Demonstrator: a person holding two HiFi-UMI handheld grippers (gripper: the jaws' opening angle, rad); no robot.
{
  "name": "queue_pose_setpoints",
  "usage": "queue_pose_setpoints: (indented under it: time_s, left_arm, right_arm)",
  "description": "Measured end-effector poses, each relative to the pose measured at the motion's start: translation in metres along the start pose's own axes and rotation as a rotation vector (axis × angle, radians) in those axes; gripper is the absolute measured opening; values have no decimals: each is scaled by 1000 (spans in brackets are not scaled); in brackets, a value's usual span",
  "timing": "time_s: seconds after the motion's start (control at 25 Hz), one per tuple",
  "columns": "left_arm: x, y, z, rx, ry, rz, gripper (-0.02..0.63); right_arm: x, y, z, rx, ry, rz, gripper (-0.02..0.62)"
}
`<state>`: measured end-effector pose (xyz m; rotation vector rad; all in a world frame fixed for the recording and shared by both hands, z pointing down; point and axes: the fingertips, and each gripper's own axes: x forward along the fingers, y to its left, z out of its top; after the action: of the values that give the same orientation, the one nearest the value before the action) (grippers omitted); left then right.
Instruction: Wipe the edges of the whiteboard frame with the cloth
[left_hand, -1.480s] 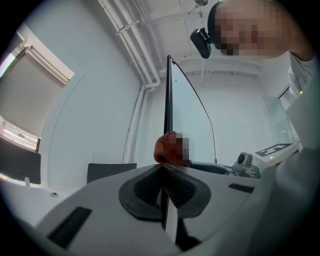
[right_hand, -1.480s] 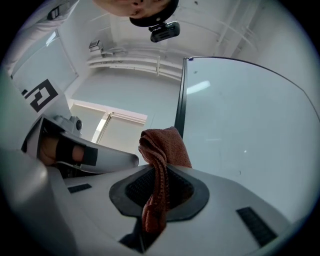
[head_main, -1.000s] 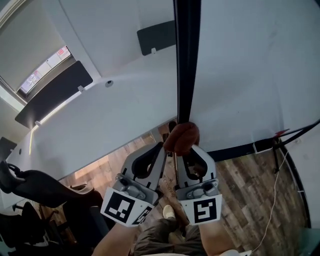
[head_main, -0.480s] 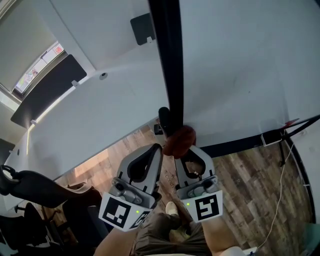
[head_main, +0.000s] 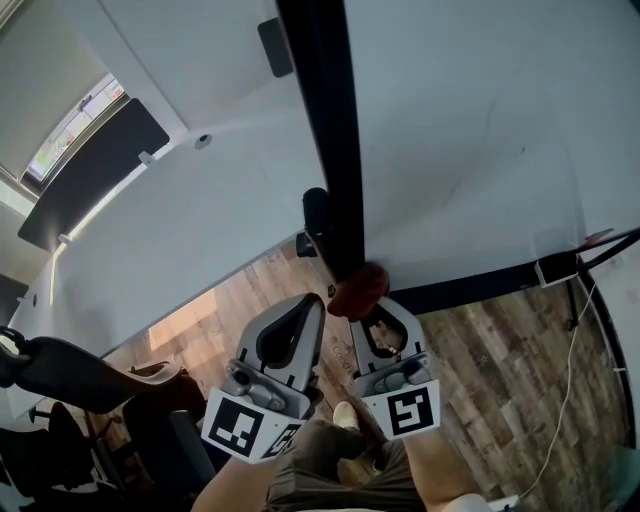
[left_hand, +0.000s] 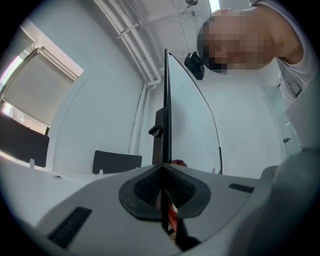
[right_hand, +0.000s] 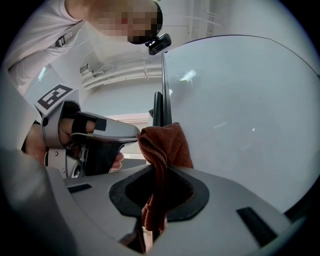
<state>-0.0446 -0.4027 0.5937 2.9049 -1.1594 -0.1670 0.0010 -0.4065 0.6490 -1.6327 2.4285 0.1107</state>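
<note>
The whiteboard (head_main: 480, 130) stands upright, and its black frame edge (head_main: 322, 140) runs from the top of the head view down to the grippers. A rust-red cloth (head_main: 360, 288) is pressed against the lower part of that edge. My right gripper (head_main: 366, 306) is shut on the cloth. In the right gripper view the cloth (right_hand: 165, 145) bunches up from between the jaws beside the frame edge (right_hand: 163, 100). My left gripper (head_main: 318, 304) is shut just left of the cloth. In the left gripper view its jaws (left_hand: 163, 195) line up with the frame edge (left_hand: 166, 115).
A black clamp knob (head_main: 314, 215) sticks out of the stand behind the frame. Wooden floor (head_main: 480, 340) lies below, with a cable (head_main: 570, 360) at the right. A dark office chair (head_main: 70, 375) is at the lower left. Dark panels (head_main: 95, 165) hang on the white wall.
Both grippers and the cloth have slid down the black frame edge, further from the clamp knob. The frame now sits further left in the head view.
</note>
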Motion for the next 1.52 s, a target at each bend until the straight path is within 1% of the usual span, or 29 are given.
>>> queue_pose_setpoints:
  time_s: [0.32, 0.52, 0.64, 0.72, 0.88, 1.0, 1.08, 1.2, 1.28, 1.36, 1.52]
  left_arm:
    - [-3, -3, -19, -14, 22, 7, 9]
    - [-3, -8, -20, -29, 42, 10, 9]
    - [-5, -14, -16, -37, 63, 12, 9]
    - [-8, -17, -8, -48, 74, 20, 9]
    - [-11, -21, 15, -58, 89, 41, 9]
    - [-13, -25, 37, -59, 90, 58, 9]
    - [-15, -25, 57, -56, 87, 67, 9]
    - [-16, -23, 89, -46, 71, 83, 9]
    - [-17, -21, 111, -33, 53, 92, 9]
    - [-17, -22, 131, -20, 35, 94, 9]
    - [-13, -29, 169, 3, -3, 81, 9]
  right_arm:
    - [-8, -3, -48, -15, 85, -14, 51]
    - [-10, -2, -58, -74, 153, -9, 51]
    - [-11, -1, -57, -77, 201, 10, 51]
    - [-11, 2, -50, -59, 226, 23, 51]
    - [-9, 8, -20, 17, 250, 46, 51]
    - [-3, 9, 6, 113, 278, 67, 51]
    - [2, 8, 24, 250, 283, 71, 51]
    - [10, 3, 51, 506, 264, 54, 51]
    - [15, 3, 73, 605, 238, 47, 52]
    - [20, 6, 98, 628, 210, 49, 51]
    - [31, 10, 147, 599, 167, 64, 51]
